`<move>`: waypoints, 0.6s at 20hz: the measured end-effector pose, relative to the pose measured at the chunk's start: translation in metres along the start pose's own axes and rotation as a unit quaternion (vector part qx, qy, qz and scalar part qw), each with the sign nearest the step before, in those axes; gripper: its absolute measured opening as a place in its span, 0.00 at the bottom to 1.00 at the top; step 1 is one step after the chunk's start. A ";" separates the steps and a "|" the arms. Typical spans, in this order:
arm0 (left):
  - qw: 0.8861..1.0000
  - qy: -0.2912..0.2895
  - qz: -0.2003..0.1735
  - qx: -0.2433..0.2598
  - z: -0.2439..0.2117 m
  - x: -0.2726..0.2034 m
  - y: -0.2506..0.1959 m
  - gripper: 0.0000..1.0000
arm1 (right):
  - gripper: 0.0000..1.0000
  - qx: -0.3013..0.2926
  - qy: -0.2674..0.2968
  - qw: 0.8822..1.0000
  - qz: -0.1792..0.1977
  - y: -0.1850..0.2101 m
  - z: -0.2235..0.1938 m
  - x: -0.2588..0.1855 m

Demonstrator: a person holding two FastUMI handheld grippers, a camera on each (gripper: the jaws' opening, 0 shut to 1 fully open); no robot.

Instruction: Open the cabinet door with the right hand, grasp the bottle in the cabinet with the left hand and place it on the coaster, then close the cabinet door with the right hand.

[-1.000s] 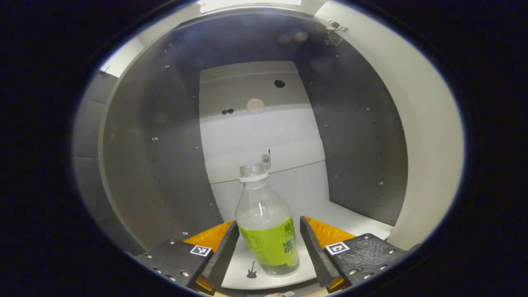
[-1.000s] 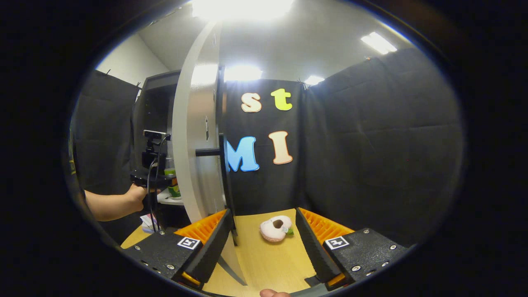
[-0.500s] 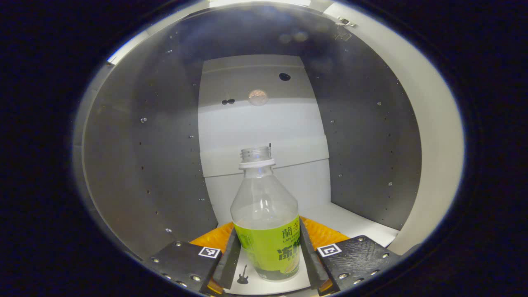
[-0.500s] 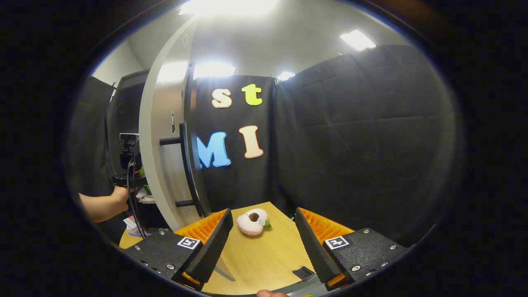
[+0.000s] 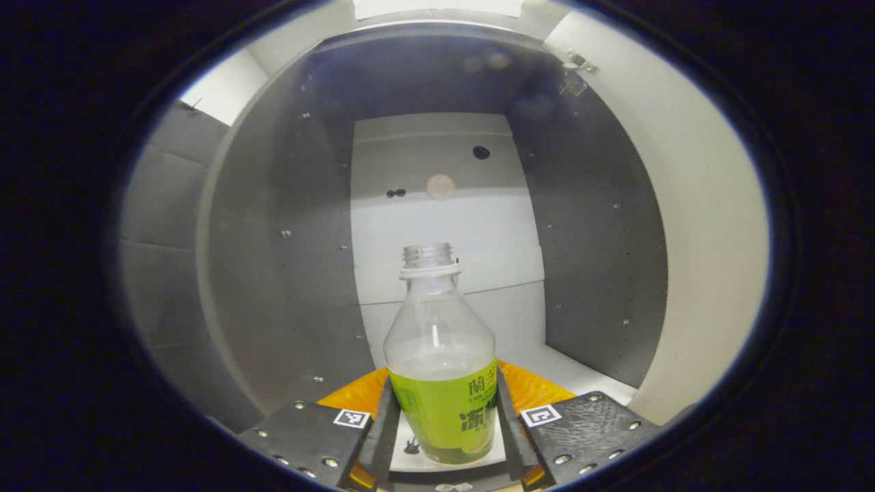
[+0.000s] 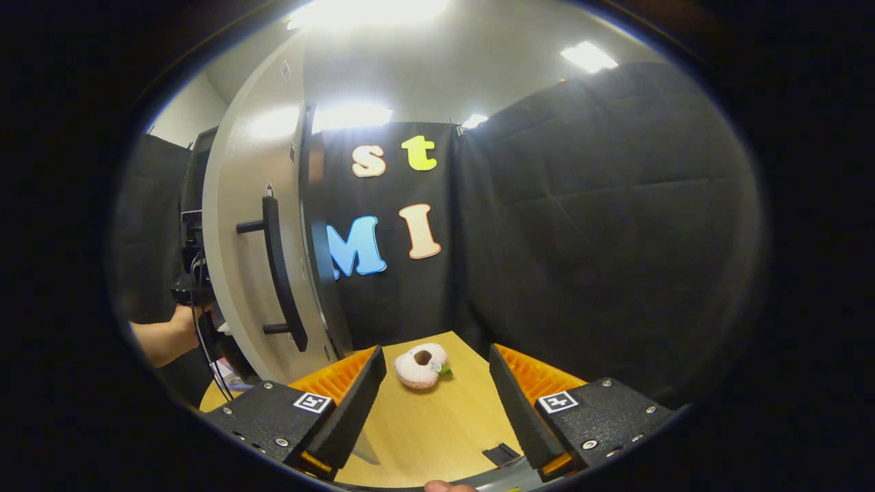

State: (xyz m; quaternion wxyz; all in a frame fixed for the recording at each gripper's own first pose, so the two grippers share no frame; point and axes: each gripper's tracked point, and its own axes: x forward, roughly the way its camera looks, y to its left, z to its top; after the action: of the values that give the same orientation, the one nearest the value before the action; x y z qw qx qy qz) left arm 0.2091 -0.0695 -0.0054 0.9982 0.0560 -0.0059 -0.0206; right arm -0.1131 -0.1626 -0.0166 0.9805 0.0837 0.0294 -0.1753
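Observation:
A clear uncapped bottle [image 5: 441, 355] with a green label stands upright inside the open cabinet [image 5: 287, 273], on its white floor. My left gripper [image 5: 443, 420] is shut on the bottle, both fingers pressing its labelled lower body. In the right gripper view, the pale cabinet door [image 6: 253, 225] stands swung open at the left, its dark bar handle [image 6: 277, 273] facing me. My right gripper [image 6: 437, 403] is open and holds nothing, set back from the door above the wooden table [image 6: 424, 424]. A forearm [image 6: 160, 338] shows behind the door.
A small pink plush toy [image 6: 422, 365] lies on the table ahead of the right gripper. The cabinet has grey side walls, a white back panel [image 5: 444, 225] and a hinge [image 5: 577, 63] at the upper right. A small dark object [image 6: 501, 452] lies near the table's front.
My left fingers went from wide apart to pressing on the bottle, and the view has drawn back a little. My right gripper moved away from the door, so its handle now faces me.

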 end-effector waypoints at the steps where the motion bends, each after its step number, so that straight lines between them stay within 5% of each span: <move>1: 1.000 -0.005 0.006 0.006 0.006 -0.011 0.002 0.73 | 0.94 -0.003 0.000 1.000 0.004 -0.004 -0.001 0.003; 3: 1.000 -0.013 0.013 0.016 0.018 -0.033 0.004 0.56 | 0.96 -0.005 0.002 1.000 0.021 -0.008 0.000 0.008; 5: 1.000 -0.018 0.019 0.017 0.024 -0.059 0.005 0.73 | 0.94 -0.006 0.008 0.999 0.047 -0.007 -0.004 0.015; 10: 0.997 -0.026 0.065 0.019 0.031 -0.130 0.014 0.73 | 0.93 -0.023 0.019 0.992 0.123 -0.001 -0.005 0.030; 11: 0.996 -0.035 0.082 0.025 0.032 -0.145 0.019 0.56 | 0.93 -0.025 0.019 0.990 0.137 0.001 -0.006 0.032; 12: 0.994 -0.043 0.095 0.027 0.035 -0.158 0.022 0.60 | 0.93 -0.027 0.020 0.988 0.149 0.002 -0.007 0.036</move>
State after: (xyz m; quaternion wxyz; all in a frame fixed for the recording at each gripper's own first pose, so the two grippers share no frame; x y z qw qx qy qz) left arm 0.0518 -0.0451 0.0307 0.9927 0.0808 -0.0544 0.0717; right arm -0.0788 -0.1714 -0.0262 0.9968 0.0644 0.0407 -0.0249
